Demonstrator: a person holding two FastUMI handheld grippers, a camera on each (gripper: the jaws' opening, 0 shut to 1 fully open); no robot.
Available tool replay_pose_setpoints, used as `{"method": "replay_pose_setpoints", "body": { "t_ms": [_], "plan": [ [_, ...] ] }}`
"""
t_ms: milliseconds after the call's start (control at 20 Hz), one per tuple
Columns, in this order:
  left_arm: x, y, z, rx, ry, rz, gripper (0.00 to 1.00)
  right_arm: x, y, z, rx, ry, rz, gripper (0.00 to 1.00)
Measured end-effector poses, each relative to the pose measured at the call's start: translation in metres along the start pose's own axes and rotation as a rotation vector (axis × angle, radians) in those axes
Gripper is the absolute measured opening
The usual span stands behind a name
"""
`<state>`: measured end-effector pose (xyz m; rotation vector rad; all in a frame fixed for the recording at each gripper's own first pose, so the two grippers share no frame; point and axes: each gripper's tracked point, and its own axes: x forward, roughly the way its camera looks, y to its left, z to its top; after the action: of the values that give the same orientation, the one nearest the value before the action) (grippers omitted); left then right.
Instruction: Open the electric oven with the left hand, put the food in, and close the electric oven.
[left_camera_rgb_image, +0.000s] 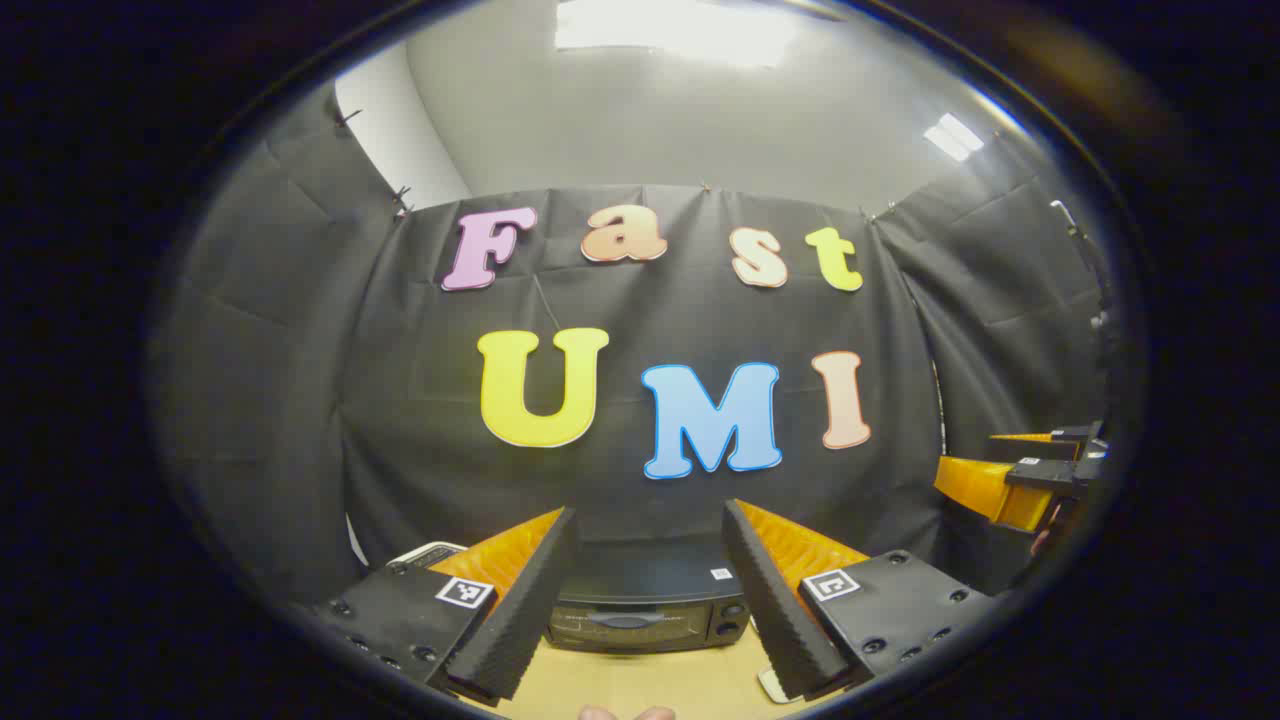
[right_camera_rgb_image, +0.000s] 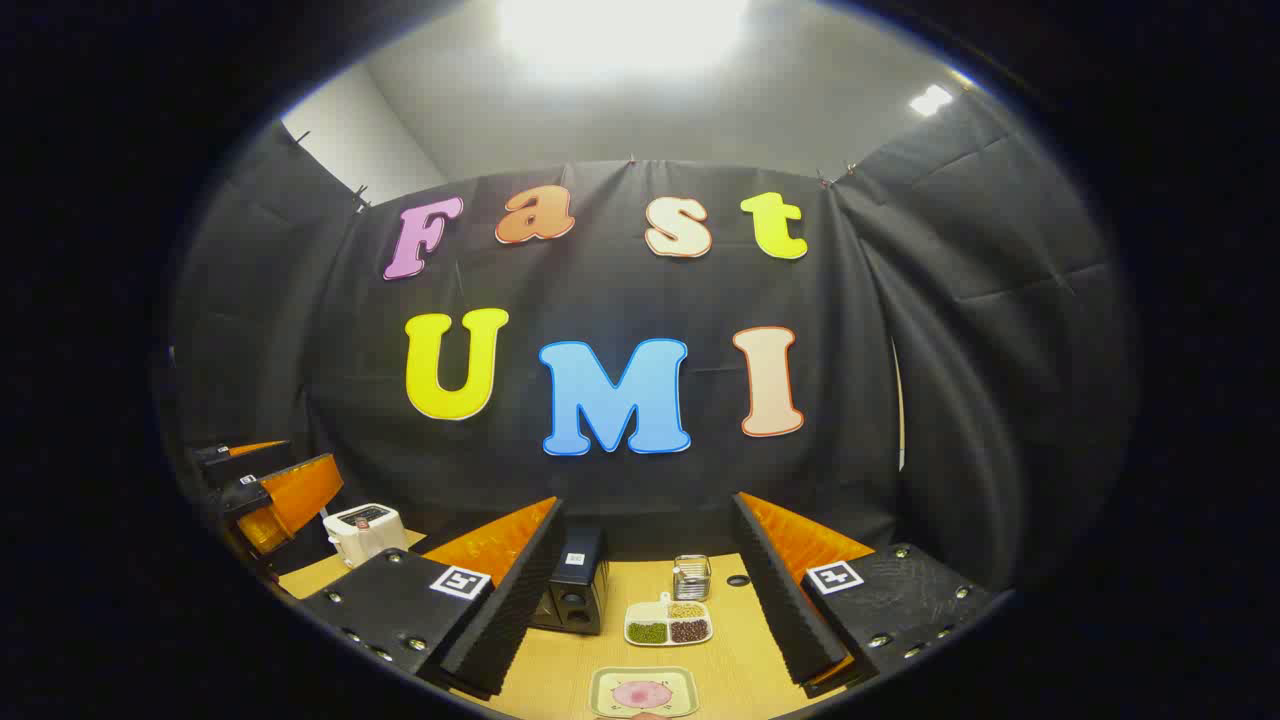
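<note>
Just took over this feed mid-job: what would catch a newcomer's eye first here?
In the left gripper view, the black electric oven sits dead ahead on the wooden table, door closed, framed between the left gripper with its jaws open. In the right gripper view, a pale tray with a pink slice of food lies nearest, between the right gripper and its open jaws, with a divided dish of beans behind it and a white toaster far left.

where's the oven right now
In the left gripper view the oven sits on the table, centred between the open left gripper fingers, door closed.
</note>
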<state>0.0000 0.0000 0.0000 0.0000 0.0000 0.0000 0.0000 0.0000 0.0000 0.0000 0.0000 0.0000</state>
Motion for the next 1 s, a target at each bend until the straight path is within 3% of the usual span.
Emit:
{"method": "replay_pose_setpoints", "body": {
  "t_ms": [350, 450, 500, 900, 1000],
  "plan": [
    [0.004, -0.017, 0.004, 0.025, -0.01, 0.042, 0.92, 0.017, -0.014, -0.009, 0.019, 0.015, 0.052, 0.99],
    [0.004, -0.025, 0.0, 0.028, -0.004, 0.039, 0.96, 0.022, -0.015, -0.011, 0.042, 0.02, 0.065, 0.99],
    [0.004, -0.024, 0.0, 0.027, -0.006, 0.039, 0.93, 0.025, -0.016, -0.012, 0.043, 0.026, 0.062, 0.99],
    [0.038, -0.01, -0.019, 0.011, 0.023, -0.018, 1.0, 0.041, -0.004, -0.017, 0.049, 0.034, 0.008, 0.99],
    [0.052, -0.004, -0.034, 0.003, 0.059, -0.027, 0.94, 0.042, -0.001, -0.019, 0.046, 0.034, 0.001, 0.99]
  ]
}}
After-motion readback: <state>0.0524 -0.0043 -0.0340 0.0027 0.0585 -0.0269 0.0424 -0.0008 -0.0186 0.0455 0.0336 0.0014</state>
